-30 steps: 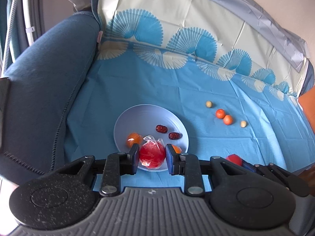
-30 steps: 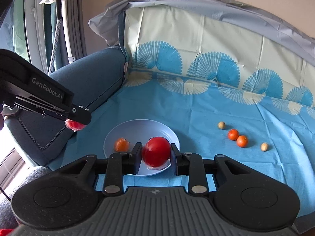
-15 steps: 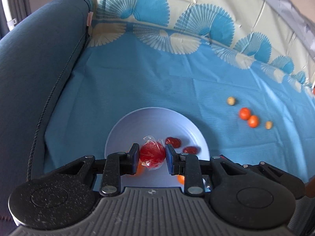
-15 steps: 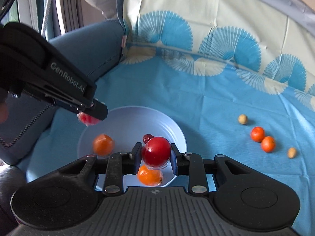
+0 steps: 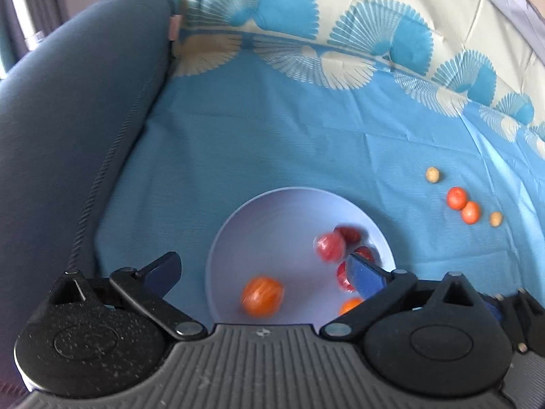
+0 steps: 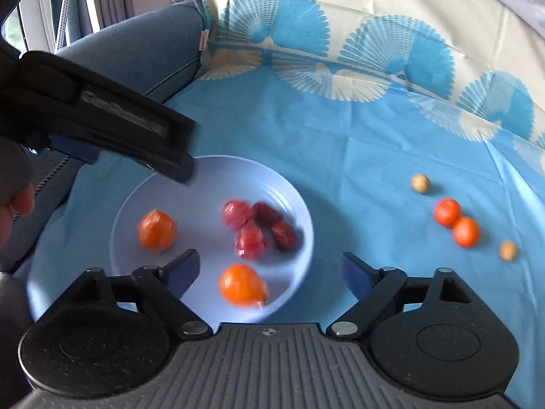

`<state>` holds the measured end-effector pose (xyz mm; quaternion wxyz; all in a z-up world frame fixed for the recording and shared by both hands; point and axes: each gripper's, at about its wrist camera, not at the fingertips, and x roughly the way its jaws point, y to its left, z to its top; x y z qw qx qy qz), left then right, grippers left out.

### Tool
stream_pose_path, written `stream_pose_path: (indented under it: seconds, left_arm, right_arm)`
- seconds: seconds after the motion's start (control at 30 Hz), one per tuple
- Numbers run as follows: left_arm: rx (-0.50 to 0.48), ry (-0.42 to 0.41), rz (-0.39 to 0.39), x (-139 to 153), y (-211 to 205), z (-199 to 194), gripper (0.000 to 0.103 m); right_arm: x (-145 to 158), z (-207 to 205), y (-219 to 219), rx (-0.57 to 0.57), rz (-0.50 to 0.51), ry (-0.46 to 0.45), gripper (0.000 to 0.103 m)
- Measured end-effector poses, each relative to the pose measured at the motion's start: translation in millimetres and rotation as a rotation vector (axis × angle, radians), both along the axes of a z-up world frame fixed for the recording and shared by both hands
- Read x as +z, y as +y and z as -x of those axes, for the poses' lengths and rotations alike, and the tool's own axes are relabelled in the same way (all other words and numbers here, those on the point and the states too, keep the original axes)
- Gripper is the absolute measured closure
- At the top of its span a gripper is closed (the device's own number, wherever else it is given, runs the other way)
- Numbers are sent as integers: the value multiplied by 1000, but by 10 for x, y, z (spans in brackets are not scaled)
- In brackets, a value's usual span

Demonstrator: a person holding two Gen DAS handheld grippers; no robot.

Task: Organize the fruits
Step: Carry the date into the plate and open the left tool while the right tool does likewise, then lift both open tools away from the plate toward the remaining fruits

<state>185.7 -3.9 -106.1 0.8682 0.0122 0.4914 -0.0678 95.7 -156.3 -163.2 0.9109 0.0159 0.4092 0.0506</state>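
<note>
both grippers tilt steeply down over the pale blue plate. the left gripper and right gripper have just sprung their jaws wide, nothing between them. two wrapped red fruits lie blurred on the plate among two oranges and dark red dates. well apart to the right, on the blue cloth, sit two small oranges and two tan nuts.

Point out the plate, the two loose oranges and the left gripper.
plate point(image 6: 293, 197): right wrist view, bare far rim.
loose oranges point(image 6: 447, 212): right wrist view, middle of the farther one.
left gripper point(image 5: 264, 274): left wrist view, midway between its fingertips.
</note>
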Motion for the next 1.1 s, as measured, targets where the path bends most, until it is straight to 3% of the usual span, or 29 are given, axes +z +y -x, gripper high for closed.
stream_pose_path:
  seconds: [0.07,0.2,0.27,0.5,0.67,0.9,1.1]
  left_arm:
    - [36,12,3,213,86,141,1]
    - [76,68,-75,779,133,419,0]
    - [74,55,-86,1128,160,598,0]
    - [112,29,9,2422,308,1214,0]
    - [77,-111,0,3242,227,1709,0]
    - [16,-295,7,3821,97,2207,0]
    - [38,-286,53,3869,174,2253,0]
  right_arm:
    - [153,201,-64,-12,-9,10,8]
    - [534,619,-195,-60,-38,24,6]
    - [731,772,-263,-83,-65,20,5]
    - [1351,1226,-445,-168,-140,-64,5]
    - [1592,1513,-461,-198,-127,-145,3]
    - [1631,1786,-545,-248,-123,-131,3]
    - [1612,1827,-580,-265,-120,-135,3]
